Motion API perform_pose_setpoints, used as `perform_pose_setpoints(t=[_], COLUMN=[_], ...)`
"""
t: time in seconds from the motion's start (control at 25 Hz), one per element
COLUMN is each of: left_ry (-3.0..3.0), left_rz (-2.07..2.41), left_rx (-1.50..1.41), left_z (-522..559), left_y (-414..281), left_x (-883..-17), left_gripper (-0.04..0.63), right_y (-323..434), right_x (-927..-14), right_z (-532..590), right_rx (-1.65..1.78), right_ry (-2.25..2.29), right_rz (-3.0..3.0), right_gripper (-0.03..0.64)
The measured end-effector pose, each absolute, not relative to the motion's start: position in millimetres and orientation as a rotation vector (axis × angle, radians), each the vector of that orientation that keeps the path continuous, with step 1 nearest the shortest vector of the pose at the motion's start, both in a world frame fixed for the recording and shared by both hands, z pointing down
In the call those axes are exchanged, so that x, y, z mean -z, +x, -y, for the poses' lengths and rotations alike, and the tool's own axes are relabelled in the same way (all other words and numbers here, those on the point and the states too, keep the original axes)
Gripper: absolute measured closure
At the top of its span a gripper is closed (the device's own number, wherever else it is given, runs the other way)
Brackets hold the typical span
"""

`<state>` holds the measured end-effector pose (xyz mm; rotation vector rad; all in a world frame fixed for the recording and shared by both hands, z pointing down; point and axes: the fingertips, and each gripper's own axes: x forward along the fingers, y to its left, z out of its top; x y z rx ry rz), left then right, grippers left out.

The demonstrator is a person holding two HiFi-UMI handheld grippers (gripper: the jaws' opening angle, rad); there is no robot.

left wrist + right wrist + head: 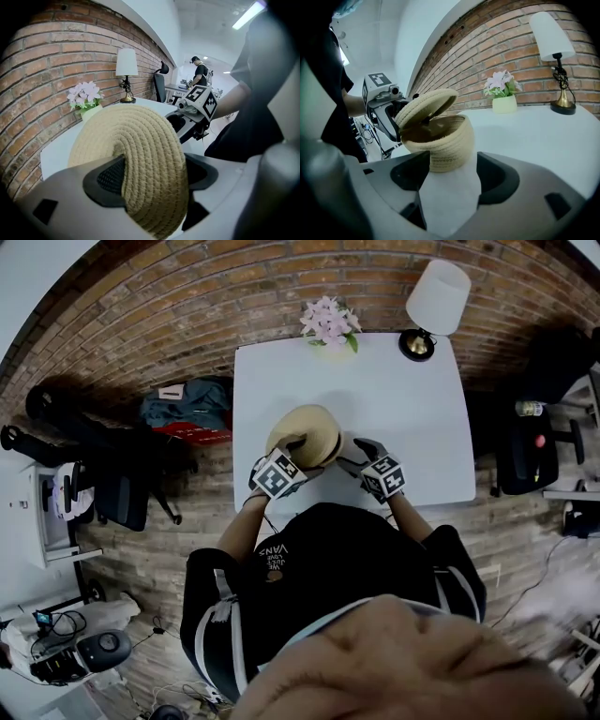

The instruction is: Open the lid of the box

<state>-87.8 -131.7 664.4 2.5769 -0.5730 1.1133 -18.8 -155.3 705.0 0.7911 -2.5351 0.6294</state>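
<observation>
A round box [446, 139] of woven tan rope stands near the front edge of the white table [403, 399]. Its rope lid [140, 154] is lifted off the rim and tilted, showing the dark inside in the right gripper view. My left gripper [150, 176] is shut on the lid's edge, one pad on each face. My right gripper [452, 164] has the foot of the box between its pads, which sit against its sides. In the head view the lid [305, 432] hides the box, with the left gripper [296, 452] and right gripper [350, 455] at either side.
A potted pink flower [329, 322] and a white-shaded lamp [436, 298] stand at the table's far edge against the brick wall. A blue and red bag [187, 409] and dark chairs [122, 493] are on the left floor, an office chair [525, 451] on the right.
</observation>
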Motion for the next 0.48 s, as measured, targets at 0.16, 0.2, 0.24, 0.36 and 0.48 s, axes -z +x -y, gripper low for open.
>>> perform_pose_setpoints(t=[0.16, 0.2, 0.24, 0.36, 0.48], left_ry=[2.591, 2.592, 2.594, 2.605, 2.624], left_rz=[0.628, 0.642, 0.656, 0.697, 0.732], left_rx=[-1.004, -0.975, -0.948, -0.866, -0.79], left_z=[134.4, 135.2, 135.9, 138.2, 141.1], left_y=[-89.7, -90.8, -92.1, -95.6, -97.7], left_x=[-650.9, -648.8, -646.7, -640.0, -631.7], left_gripper=[0.225, 0.225, 0.225, 0.225, 0.225], right_y=[-13.8, -12.9, -11.8, -7.0, -4.0], right_x=[-697.4, -695.6, -693.7, -688.4, -680.3], right_z=[154.4, 154.7, 154.5, 154.4, 156.1], right_rx=[-0.646, -0.643, -0.64, -0.639, -0.652], right_ry=[0.843, 0.855, 0.867, 0.911, 0.951], right_rz=[2.545, 2.549, 2.55, 2.544, 2.549], right_gripper=[0.318, 0.318, 0.318, 0.318, 0.318])
